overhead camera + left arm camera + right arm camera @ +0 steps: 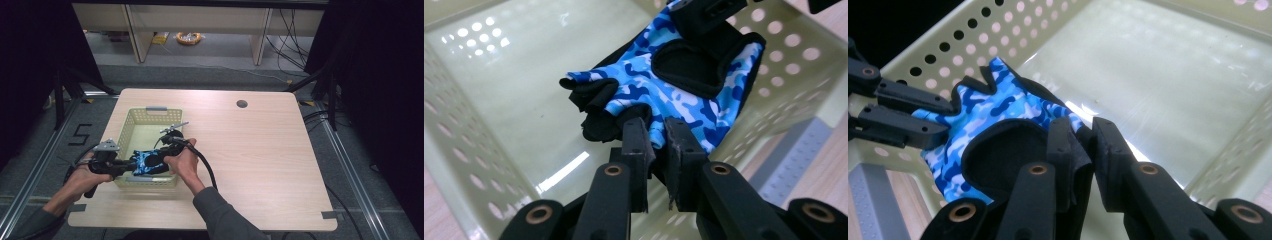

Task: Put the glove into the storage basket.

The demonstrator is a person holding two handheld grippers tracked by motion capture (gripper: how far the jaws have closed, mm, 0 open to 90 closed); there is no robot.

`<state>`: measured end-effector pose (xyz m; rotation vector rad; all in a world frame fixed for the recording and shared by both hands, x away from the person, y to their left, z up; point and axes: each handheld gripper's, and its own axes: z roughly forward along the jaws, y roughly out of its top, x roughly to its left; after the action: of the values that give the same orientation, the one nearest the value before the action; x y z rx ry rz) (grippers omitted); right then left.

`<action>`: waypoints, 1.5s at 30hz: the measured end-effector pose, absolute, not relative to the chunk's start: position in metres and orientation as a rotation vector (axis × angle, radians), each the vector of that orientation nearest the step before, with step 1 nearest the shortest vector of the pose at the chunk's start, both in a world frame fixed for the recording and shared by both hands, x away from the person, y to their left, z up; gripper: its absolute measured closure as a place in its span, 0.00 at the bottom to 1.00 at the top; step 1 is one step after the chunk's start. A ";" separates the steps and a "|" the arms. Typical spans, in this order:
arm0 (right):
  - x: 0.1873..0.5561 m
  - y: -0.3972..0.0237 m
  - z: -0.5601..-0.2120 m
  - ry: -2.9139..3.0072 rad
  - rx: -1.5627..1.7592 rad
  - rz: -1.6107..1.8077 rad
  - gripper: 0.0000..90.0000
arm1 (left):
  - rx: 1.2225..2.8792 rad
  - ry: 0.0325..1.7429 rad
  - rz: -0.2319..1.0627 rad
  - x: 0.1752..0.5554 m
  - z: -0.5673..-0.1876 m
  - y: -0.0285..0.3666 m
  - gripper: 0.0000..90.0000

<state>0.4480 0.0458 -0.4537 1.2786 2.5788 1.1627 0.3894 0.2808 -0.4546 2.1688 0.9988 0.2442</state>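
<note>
High view: a pale green perforated basket (131, 124) stands on the left half of the wooden counter (260, 160), which is bare to the right apart from a round cable hole (242, 104) at the far side. Over the near end of the basket the person holds a blue camouflage glove (147, 162) between the left gripper (127, 166), coming in from the left, and the right gripper (167, 150), coming in from the right. The glove hangs above the basket's near wall, partly inside its outline.

Left gripper view: the fingers (636, 142) are clenched on the glove's (674, 95) lower edge, with blue fabric pinched between them. The glove's black palm patch faces the camera, and the other gripper bites the far top edge. Beneath lies the basket's (489, 90) glossy floor.

Right gripper view: the fingers (1062, 145) are clamped on a black hem of the glove (993, 110), with cloth bunched between them. The left gripper's (948, 117) tips grip the opposite blue edge at the left. The basket's (1168, 65) floor spreads out to the far right.

Judgement: the step in hand looks like placing the glove into the basket. The next move calls for lowering it clear of the near wall to the floor, then letting go with both pairs of fingers so neither snags the fabric on withdrawal
</note>
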 end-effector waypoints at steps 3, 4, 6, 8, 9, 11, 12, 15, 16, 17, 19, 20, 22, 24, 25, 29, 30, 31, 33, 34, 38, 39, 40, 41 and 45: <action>0.448 0.050 -0.456 2.597 1.230 1.131 0.88 | 2.176 1.006 0.229 0.391 -0.457 0.281 0.88; 0.449 0.051 -0.457 2.603 1.190 1.124 0.87 | 2.166 1.019 0.227 0.392 -0.458 0.280 0.88; 0.450 0.052 -0.457 2.607 1.182 1.099 0.87 | 2.191 1.004 0.221 0.393 -0.458 0.280 0.88; 0.450 0.053 -0.457 2.611 1.186 1.079 0.87 | 2.209 1.008 0.211 0.393 -0.459 0.277 0.87; 0.450 0.054 -0.458 2.609 1.183 1.079 0.87 | 2.225 1.005 0.210 0.394 -0.459 0.276 0.86; 0.451 0.055 -0.459 2.608 1.181 1.055 0.87 | 2.241 1.008 0.206 0.395 -0.459 0.274 0.82; 0.452 0.054 -0.459 2.614 1.157 1.051 0.86 | 2.240 1.010 0.216 0.396 -0.459 0.274 0.79; 0.453 0.054 -0.460 2.624 1.161 1.019 0.84 | 2.244 1.013 0.228 0.397 -0.455 0.274 0.73; 0.451 0.055 -0.460 2.632 1.220 0.995 0.83 | 2.245 1.014 0.234 0.397 -0.454 0.274 0.72; 0.451 0.054 -0.460 2.631 1.227 0.990 0.82 | 2.247 1.020 0.260 0.397 -0.452 0.273 0.71; 0.454 0.054 -0.463 2.622 1.170 1.016 0.77 | 2.237 1.038 0.271 0.397 -0.449 0.272 0.67; 0.454 0.053 -0.462 2.615 1.154 1.009 0.76 | 2.233 1.036 0.263 0.397 -0.448 0.272 0.66; 0.455 0.052 -0.463 2.627 1.150 1.030 0.74 | 2.225 1.045 0.280 0.396 -0.447 0.270 0.63; 0.454 0.053 -0.462 2.622 1.151 1.035 0.68 | 2.239 1.038 0.301 0.394 -0.446 0.269 0.63; 0.452 0.053 -0.461 2.602 1.150 1.036 0.66 | 2.254 1.028 0.296 0.394 -0.445 0.270 0.63; 0.453 0.051 -0.455 2.595 1.116 1.028 0.59 | 2.233 1.035 0.312 0.395 -0.443 0.269 0.60; 0.454 0.050 -0.453 2.589 1.122 1.029 0.58 | 2.222 1.043 0.315 0.396 -0.442 0.270 0.60; 0.455 0.048 -0.452 2.586 1.116 1.044 0.57 | 2.224 1.046 0.308 0.397 -0.442 0.271 0.60; 0.454 0.045 -0.448 2.572 1.141 1.057 0.54 | 2.211 1.059 0.314 0.399 -0.440 0.272 0.58; 0.455 0.043 -0.446 2.562 1.124 1.081 0.54 | 2.188 1.064 0.327 0.399 -0.440 0.271 0.58; 0.454 0.035 -0.436 2.522 1.090 1.149 0.54 | 2.174 1.058 0.344 0.398 -0.435 0.271 0.56; 0.453 0.032 -0.433 2.521 1.098 1.162 0.53 | 2.172 1.061 0.347 0.397 -0.434 0.270 0.55; 0.452 0.031 -0.432 2.495 1.092 1.188 0.53 | 2.178 1.052 0.331 0.397 -0.433 0.269 0.54; 0.451 0.027 -0.428 2.513 1.093 1.175 0.52 | 2.176 1.050 0.328 0.396 -0.433 0.268 0.52; 0.447 0.015 -0.420 2.496 1.082 1.217 0.51 | 2.159 1.048 0.322 0.393 -0.430 0.262 0.46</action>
<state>0.4468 0.0152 -0.4196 1.0816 2.4959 1.2170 0.3933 0.2620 -0.4300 2.1587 1.0483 0.3221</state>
